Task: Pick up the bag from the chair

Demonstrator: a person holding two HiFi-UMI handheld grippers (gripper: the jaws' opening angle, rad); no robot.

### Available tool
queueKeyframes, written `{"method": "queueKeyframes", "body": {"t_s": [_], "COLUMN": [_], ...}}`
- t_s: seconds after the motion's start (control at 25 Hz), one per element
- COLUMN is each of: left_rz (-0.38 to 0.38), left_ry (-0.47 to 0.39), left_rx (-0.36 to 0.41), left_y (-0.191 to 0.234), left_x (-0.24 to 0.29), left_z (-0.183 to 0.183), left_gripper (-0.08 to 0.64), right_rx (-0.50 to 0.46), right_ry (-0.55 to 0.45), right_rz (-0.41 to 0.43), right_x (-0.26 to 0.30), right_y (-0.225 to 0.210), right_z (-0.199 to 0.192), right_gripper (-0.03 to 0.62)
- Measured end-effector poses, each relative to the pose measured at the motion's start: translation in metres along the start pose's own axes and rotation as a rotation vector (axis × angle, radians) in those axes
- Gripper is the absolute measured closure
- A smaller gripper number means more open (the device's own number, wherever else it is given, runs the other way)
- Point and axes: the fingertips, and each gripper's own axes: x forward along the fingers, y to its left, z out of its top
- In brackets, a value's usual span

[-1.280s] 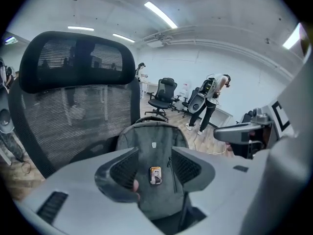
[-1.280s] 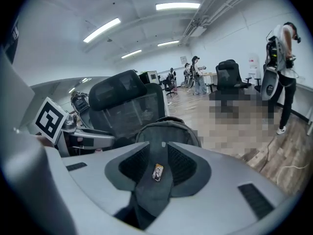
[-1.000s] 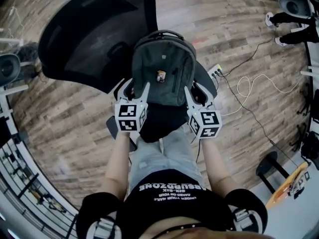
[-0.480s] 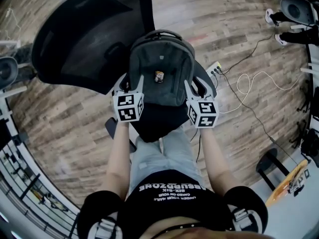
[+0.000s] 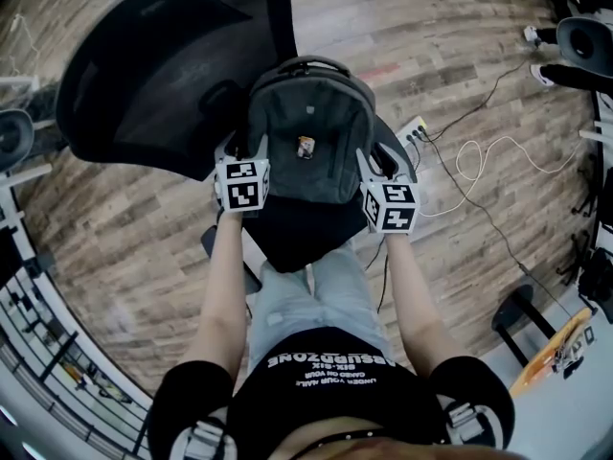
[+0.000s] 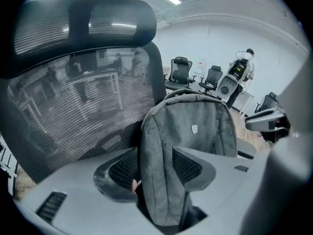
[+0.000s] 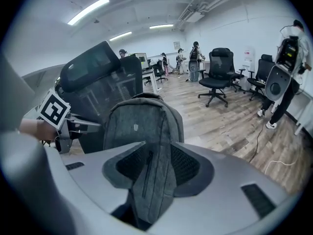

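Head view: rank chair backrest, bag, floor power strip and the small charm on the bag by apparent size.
1. chair backrest
2. bag
3. power strip and charm: look alike, too close to rank.

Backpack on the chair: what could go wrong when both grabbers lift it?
The left gripper and right gripper each pinch only a fold of soft fabric at the sides of the backpack, so it may slip free once its weight hangs there. It leans against the chair back and could drag on it. Loose cables lie on the floor to the person's right, a tripping risk.
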Motion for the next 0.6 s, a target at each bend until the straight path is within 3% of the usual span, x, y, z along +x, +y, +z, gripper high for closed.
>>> {"method": "queueKeyframes", "body": {"t_s": [0.2, 0.6], "left_rz": [0.019, 0.005], "left_ry": [0.034, 0.060], "left_rx": [-0.017, 0.052], "left_y": [0.008, 0.016], "left_x": [0.018, 0.049], "left_z": [-0.009, -0.002], "left_gripper": [0.348, 0.348], "right_rx": [0.000, -0.014], "right_ry": [0.024, 0.089], "right_rz": [-0.007, -0.014], "right_x": [0.012, 0.039], "right_y": [-0.008, -0.018], "right_z": [-0.007, -0.022], "right_gripper": [0.434, 0.417]}}
